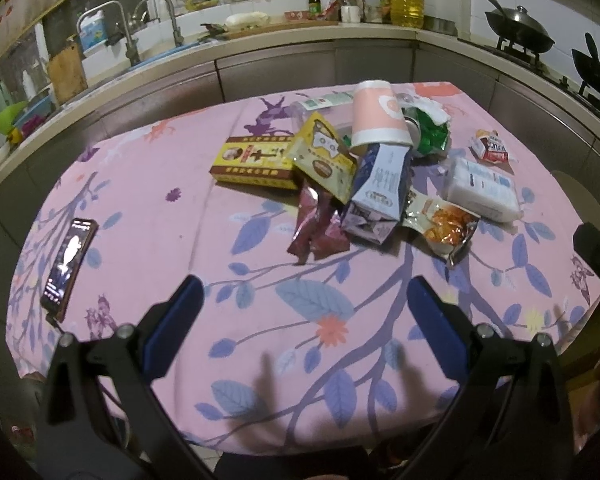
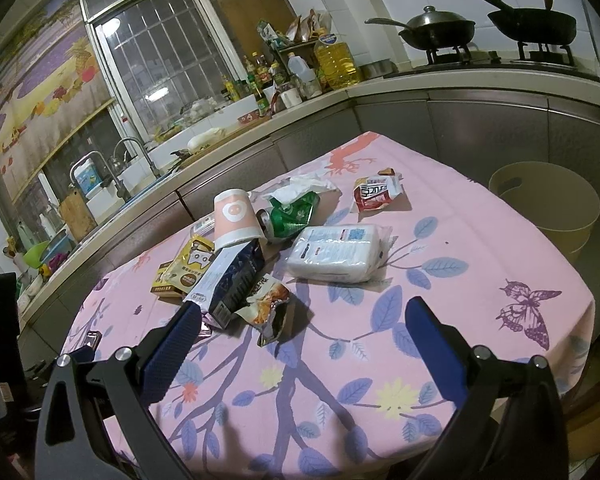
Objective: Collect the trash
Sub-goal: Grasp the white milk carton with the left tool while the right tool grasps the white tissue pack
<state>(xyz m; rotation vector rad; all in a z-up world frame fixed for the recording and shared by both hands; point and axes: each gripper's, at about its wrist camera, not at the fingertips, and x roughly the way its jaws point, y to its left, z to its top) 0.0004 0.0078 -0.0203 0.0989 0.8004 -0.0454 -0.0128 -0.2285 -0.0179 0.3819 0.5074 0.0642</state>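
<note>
A pile of trash lies on the pink flowered table (image 1: pixel 152 208): a yellow box (image 1: pixel 252 162), a yellow snack bag (image 1: pixel 324 156), a pink paper cup (image 1: pixel 376 114) on its side, a crushed green can (image 1: pixel 430 130), a blue carton (image 1: pixel 380 184), dark red wrappers (image 1: pixel 318 228), an orange snack bag (image 1: pixel 444 226), a white tissue pack (image 1: pixel 484 188) and a small red packet (image 1: pixel 494 148). My left gripper (image 1: pixel 306 288) is open and empty, above the near table. My right gripper (image 2: pixel 304 308) is open and empty, just short of the orange snack bag (image 2: pixel 268 300) and carton (image 2: pixel 236 276).
A phone (image 1: pixel 69 264) lies at the table's left edge. A cream bin (image 2: pixel 548 204) stands on the floor beyond the table's right side. A kitchen counter with sink, bottles and woks (image 2: pixel 436 32) runs behind the table.
</note>
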